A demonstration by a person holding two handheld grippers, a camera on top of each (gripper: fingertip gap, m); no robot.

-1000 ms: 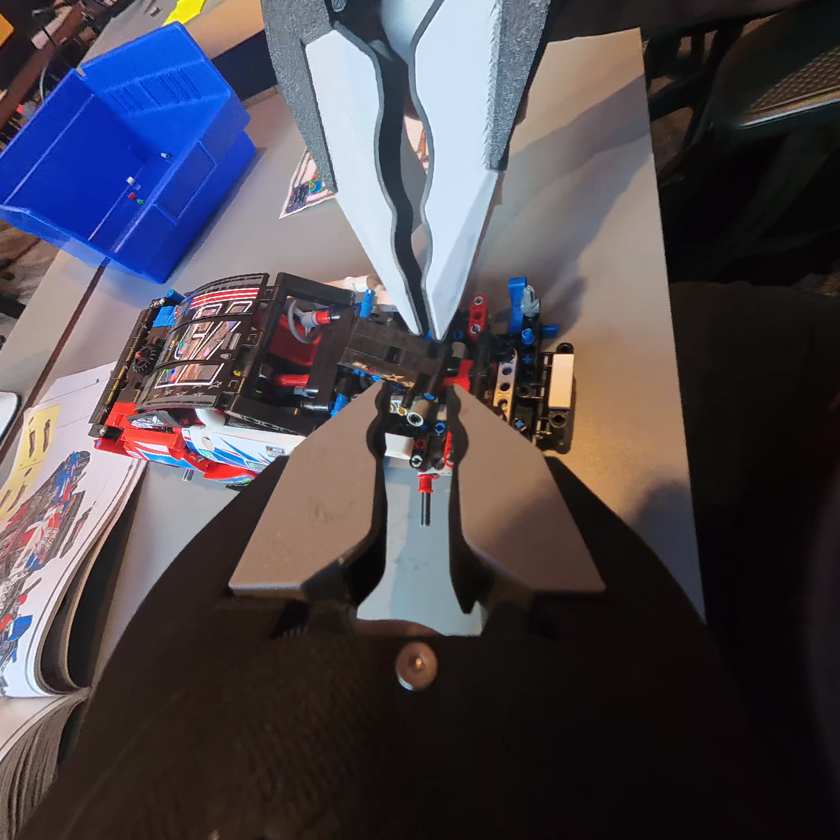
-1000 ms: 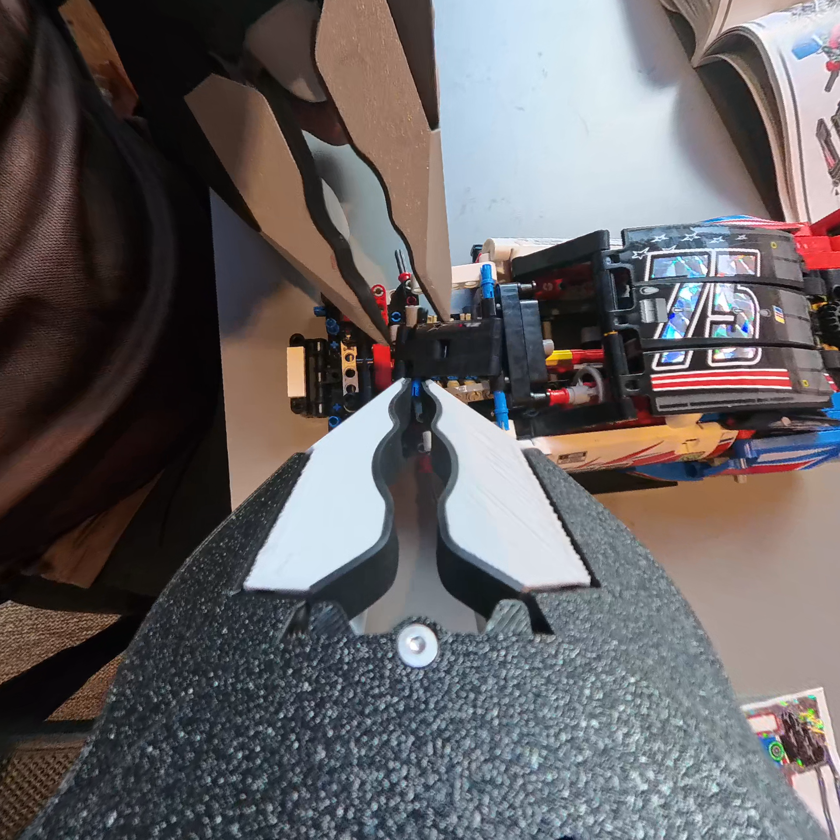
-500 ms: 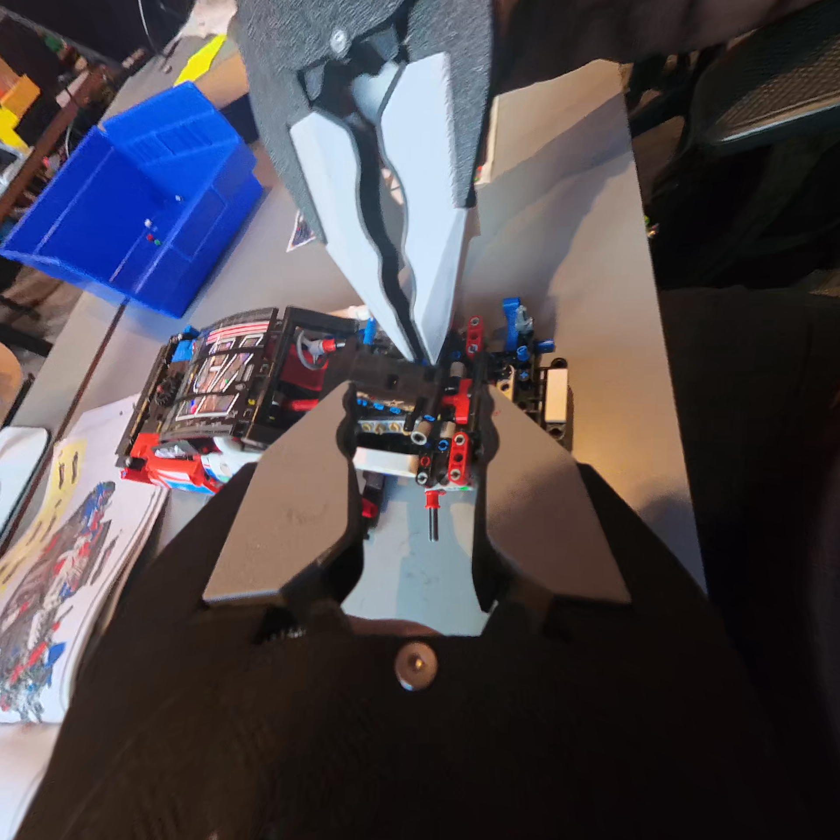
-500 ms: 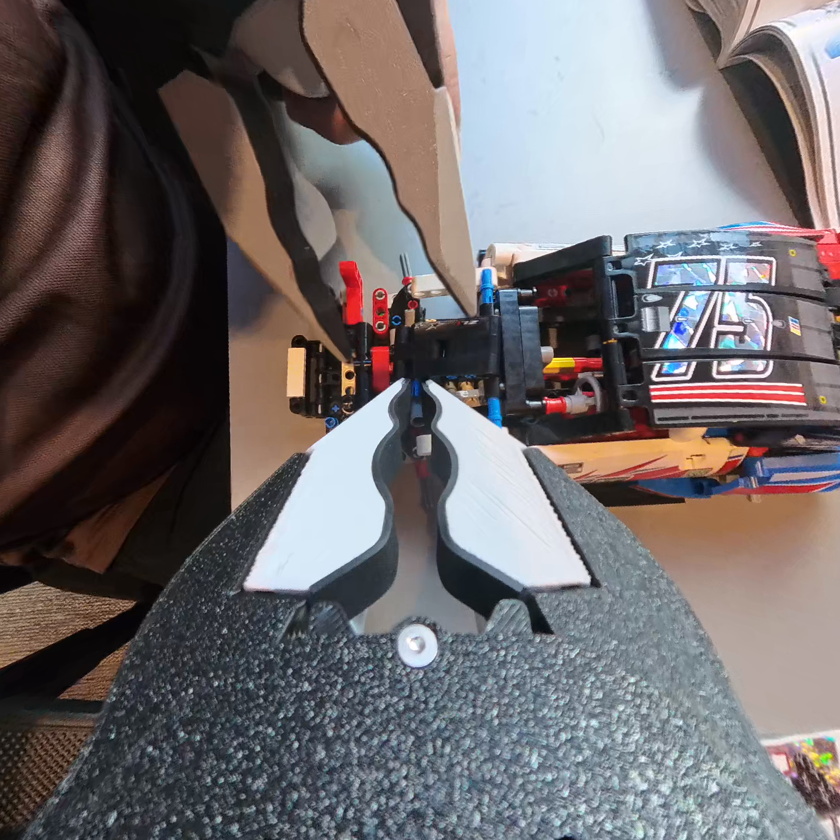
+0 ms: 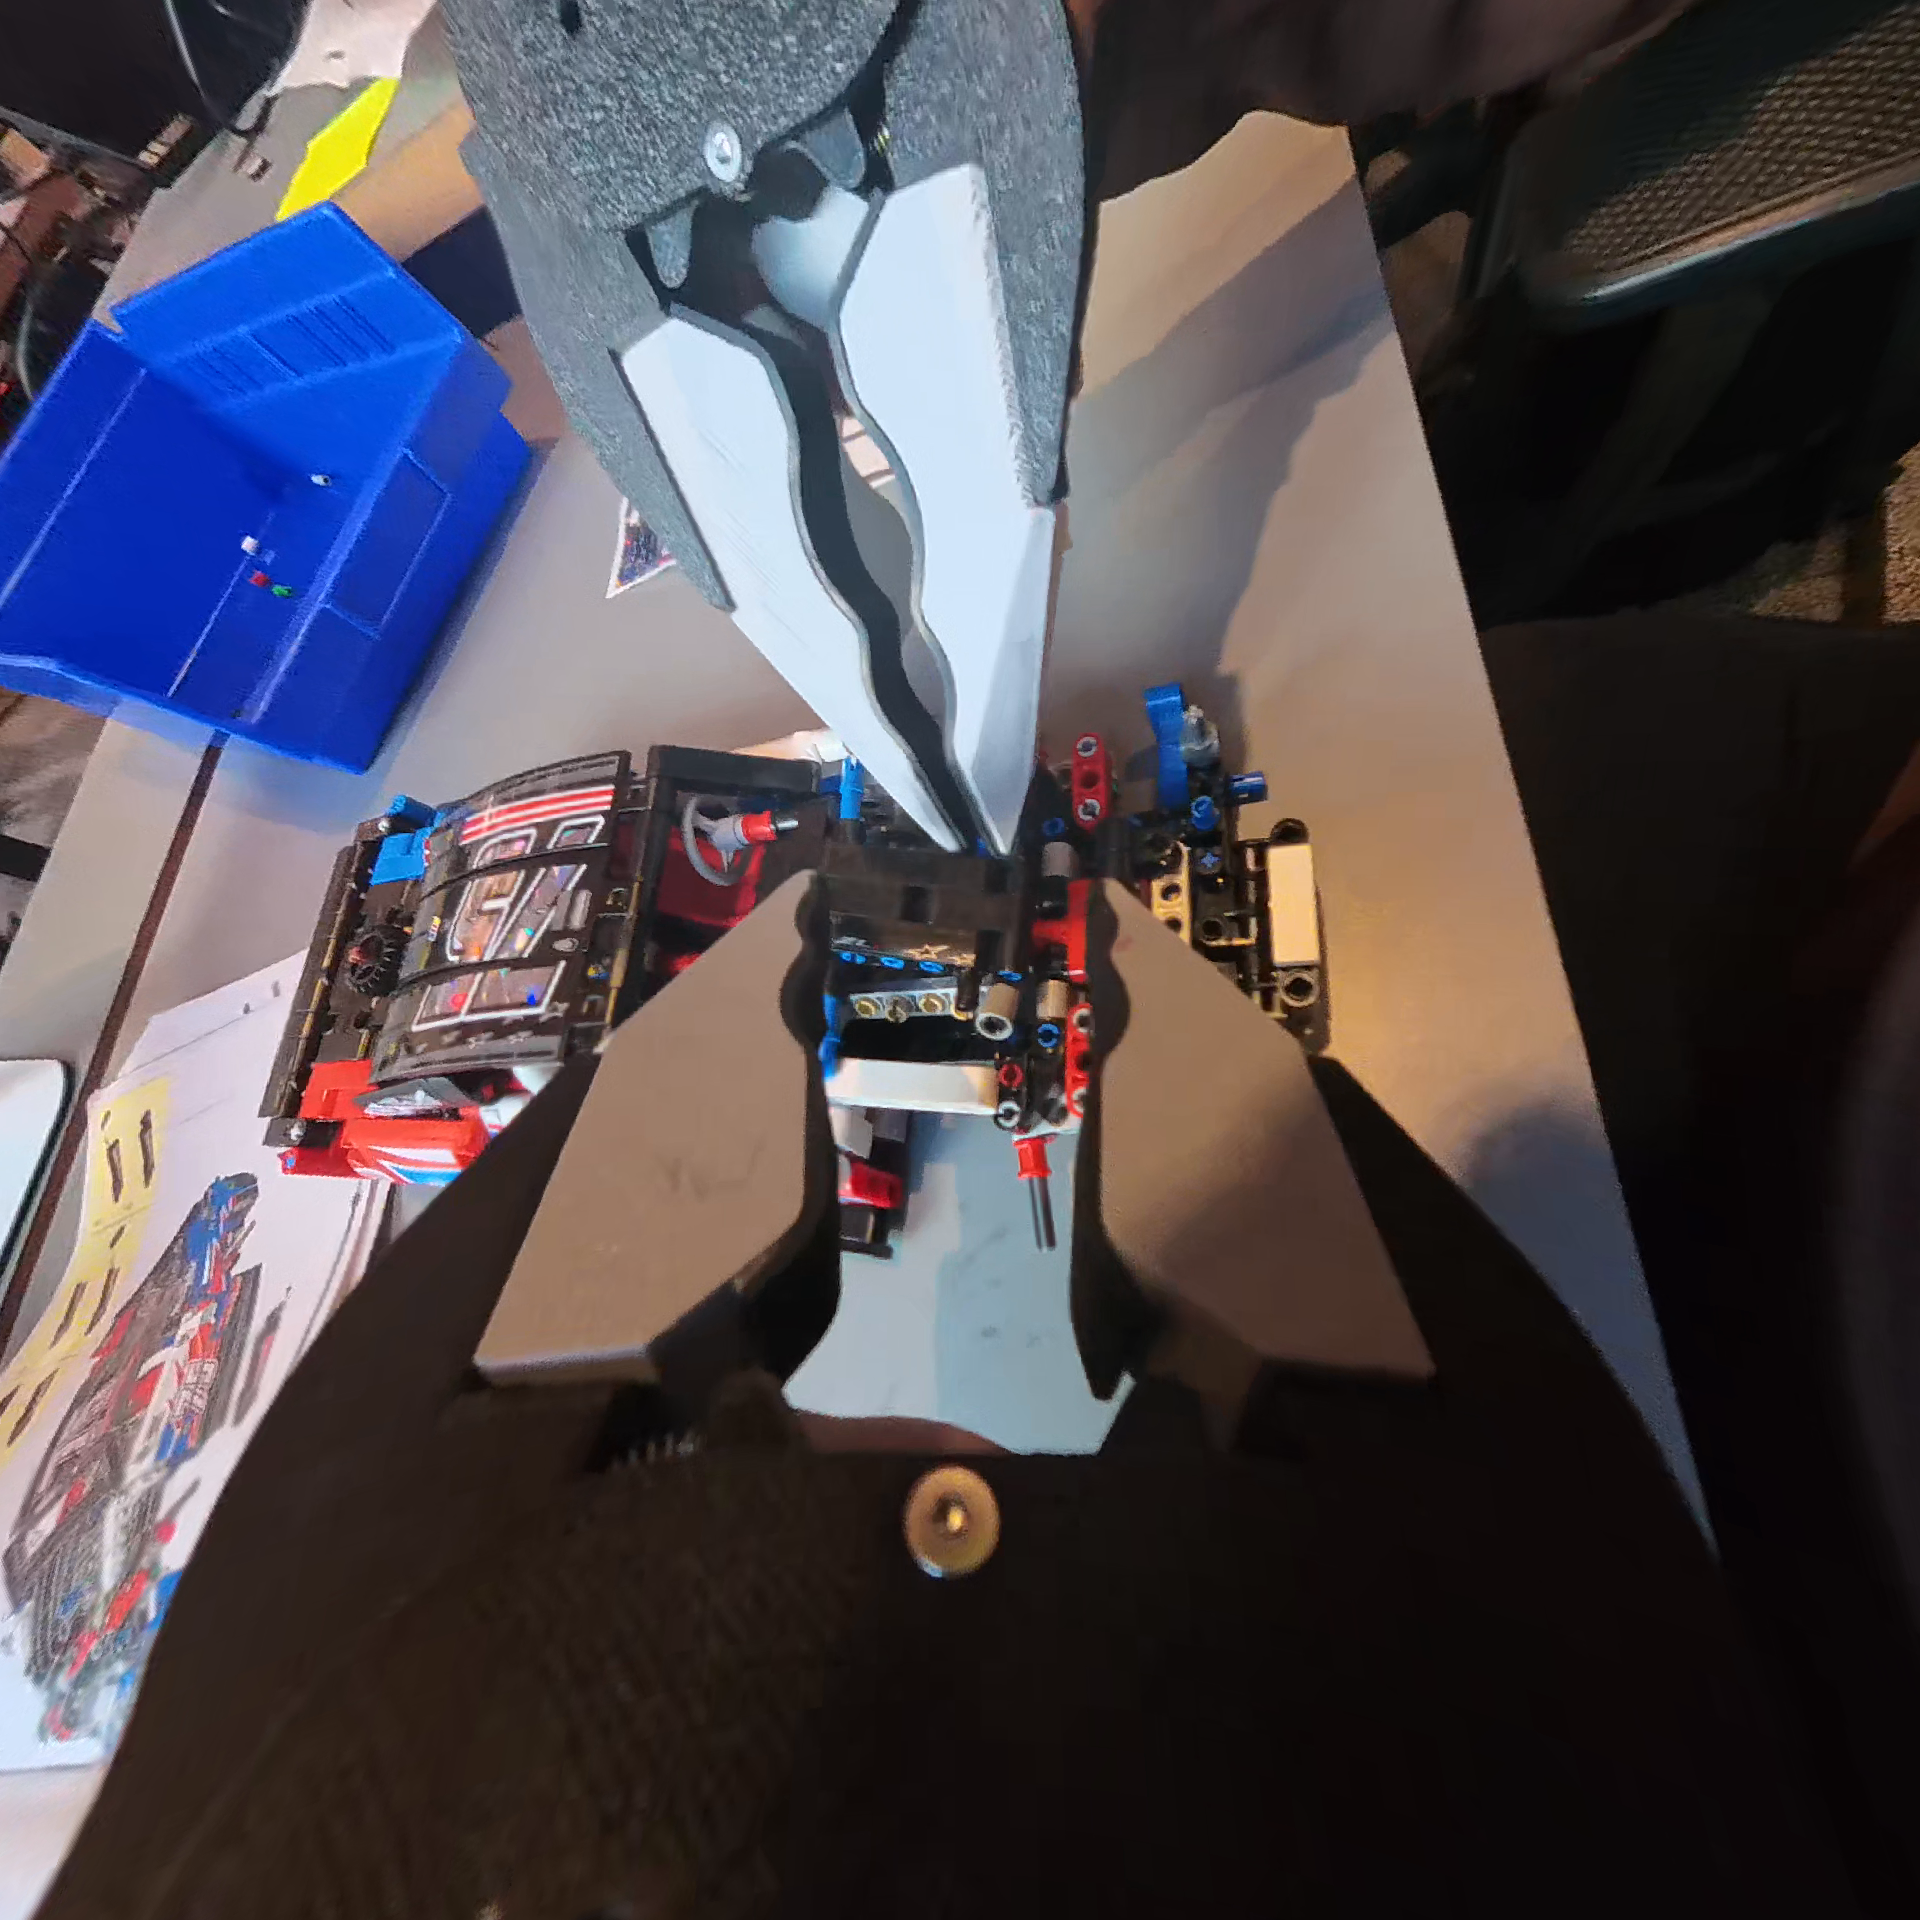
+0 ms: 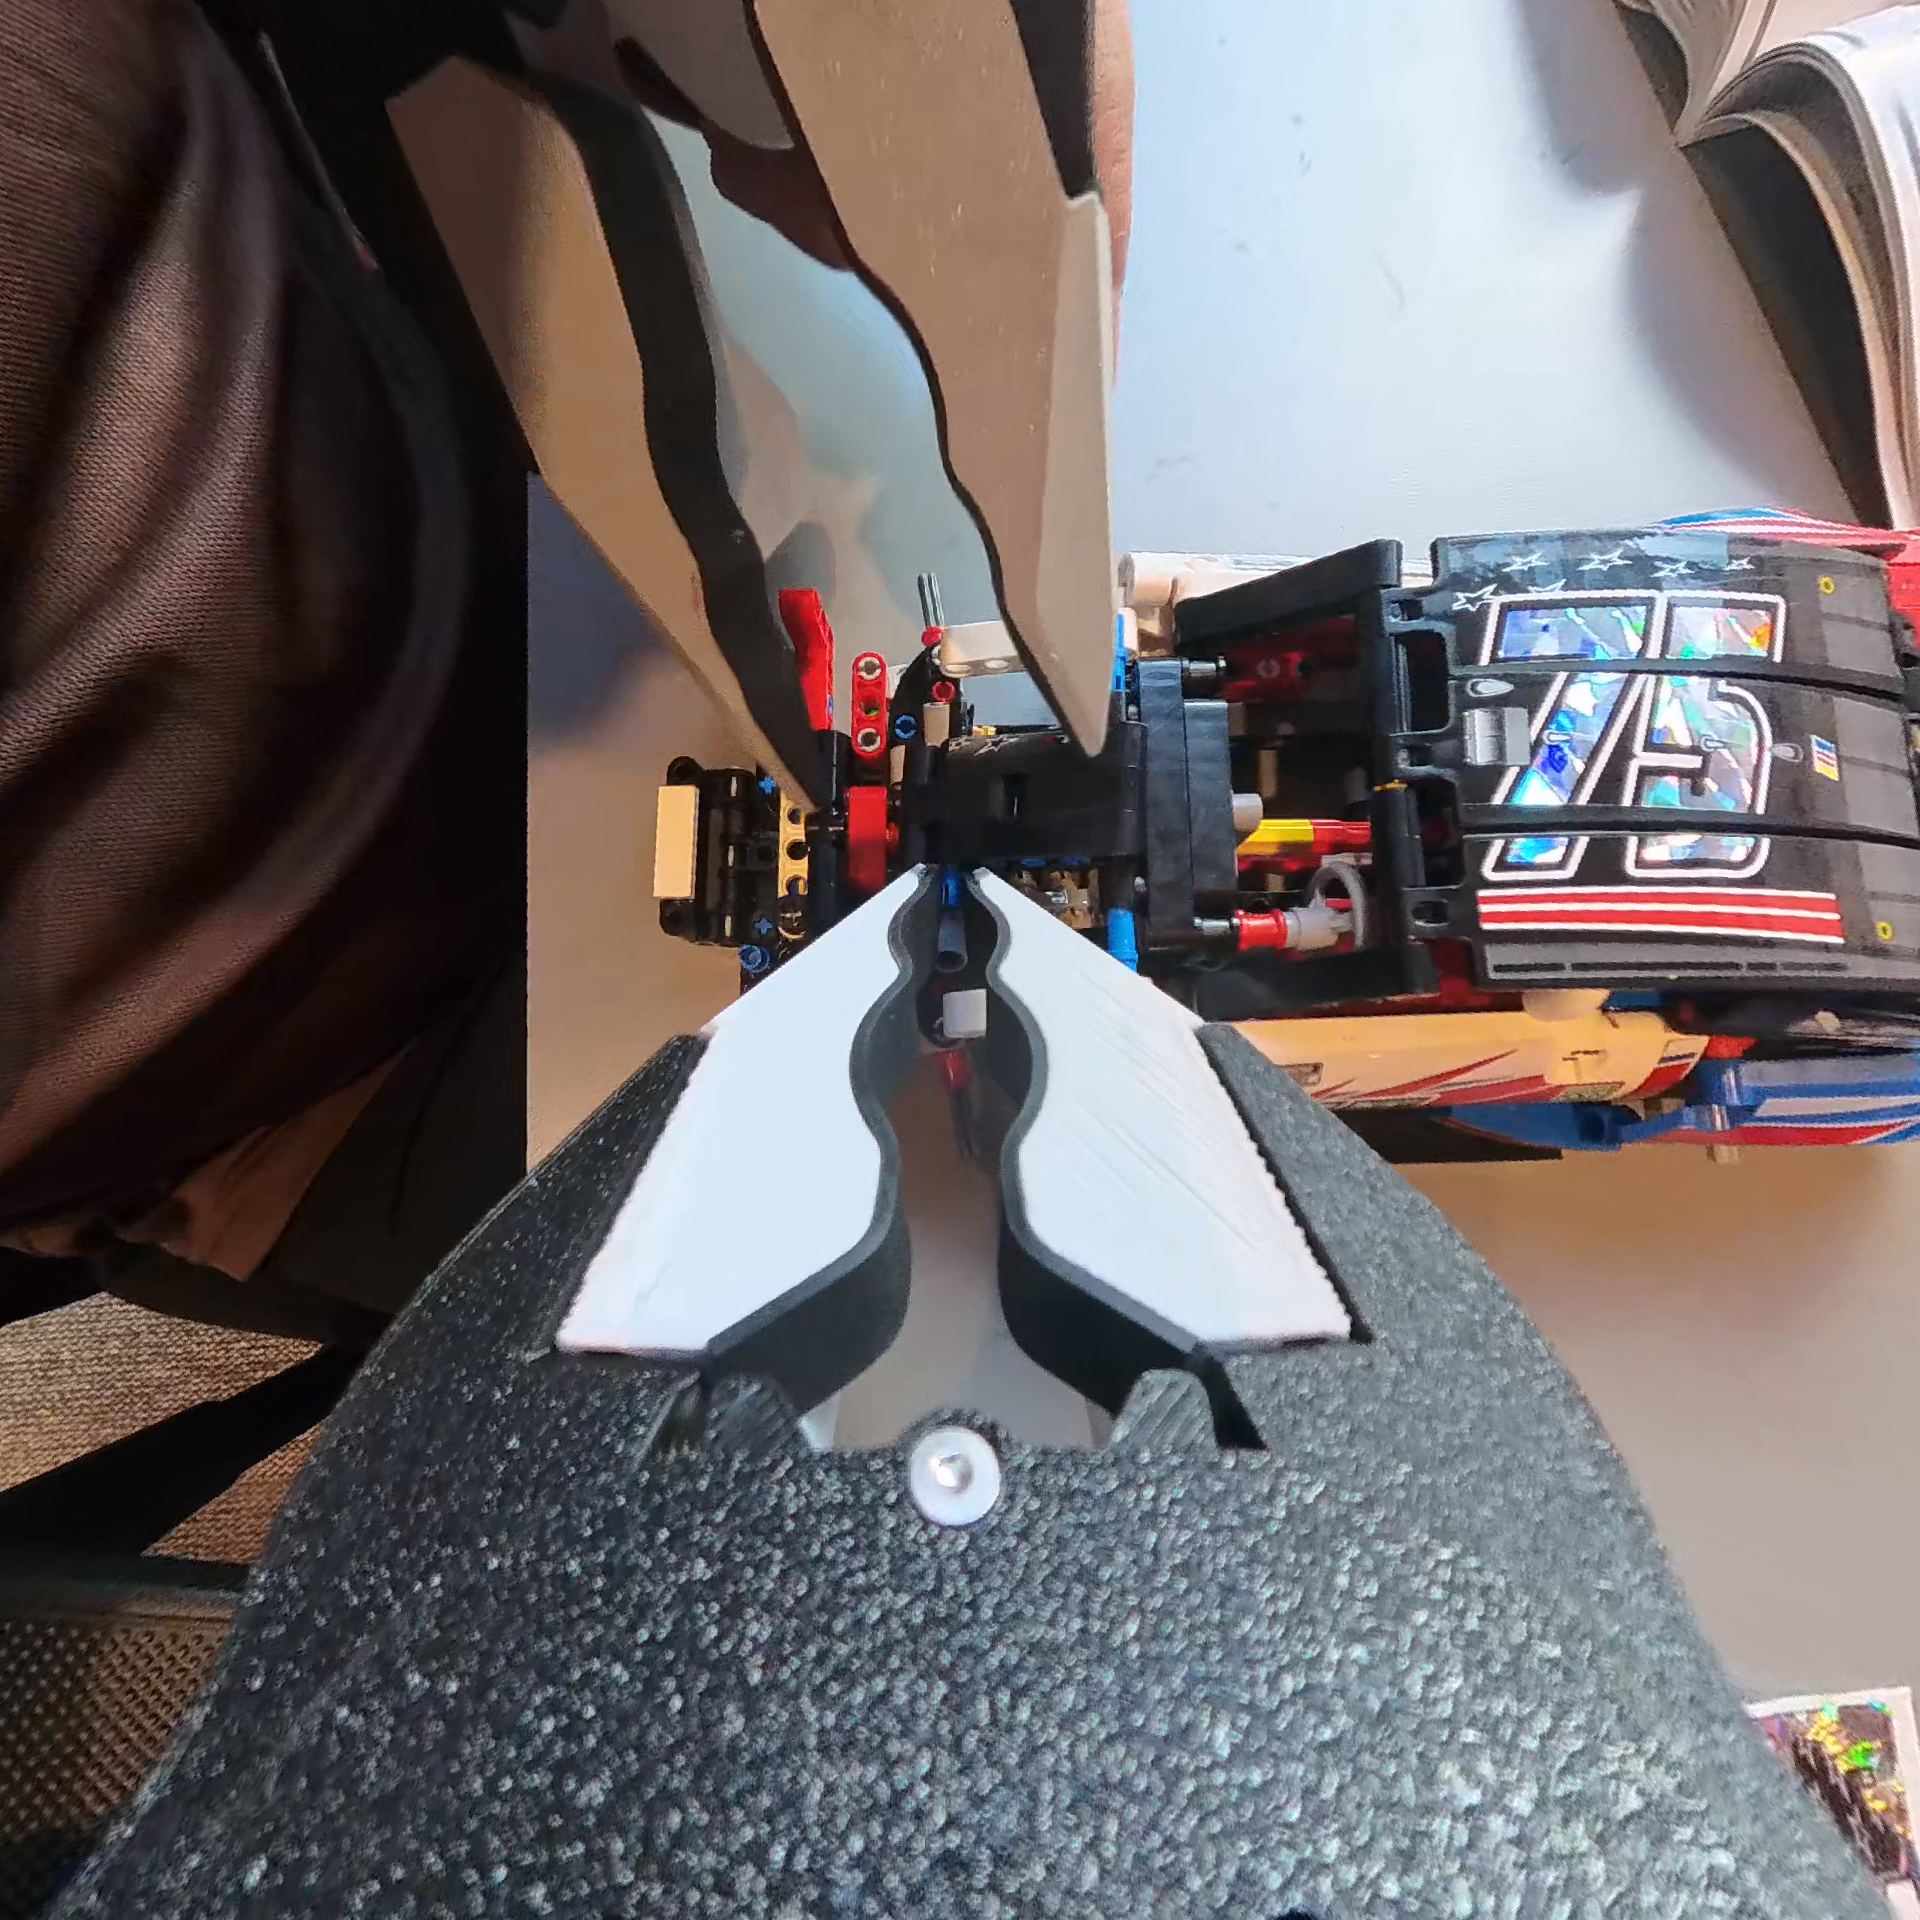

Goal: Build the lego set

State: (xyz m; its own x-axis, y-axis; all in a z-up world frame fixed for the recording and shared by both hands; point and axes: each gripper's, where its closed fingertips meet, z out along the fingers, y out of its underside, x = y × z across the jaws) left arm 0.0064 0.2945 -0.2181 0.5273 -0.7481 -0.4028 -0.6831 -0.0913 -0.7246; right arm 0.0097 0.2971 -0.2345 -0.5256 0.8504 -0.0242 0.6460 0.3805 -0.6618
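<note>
A lego race car (image 5: 488, 935), with a black roof and a red, white and blue body, lies on the grey table (image 5: 1299, 520). Its open front chassis (image 5: 1226, 914) points toward the table's right edge. It also shows in the right wrist view (image 6: 1621, 779). My left gripper (image 5: 956, 914) is open, with its dark fingers either side of the black front section, and it reaches in from above in the right wrist view (image 6: 956, 769). My right gripper (image 6: 948, 883) has white fingers pinched on a small blue pin at the car's side. In the left wrist view (image 5: 987, 844) its tips rest on the black front section.
A blue bin (image 5: 260, 499) stands at the back left. An open instruction booklet (image 5: 135, 1351) lies left of the car. A sticker sheet (image 5: 639, 551) lies behind the car. A chair (image 5: 1714, 156) and the table's right edge are close. A person's dark clothing (image 6: 208, 623) is beside the table. Left and right tips are no more than a few centimetres apart.
My left gripper has opened wide, from a narrow gap on the front chassis to straddling it. The right gripper has stayed pinched in the same place.
</note>
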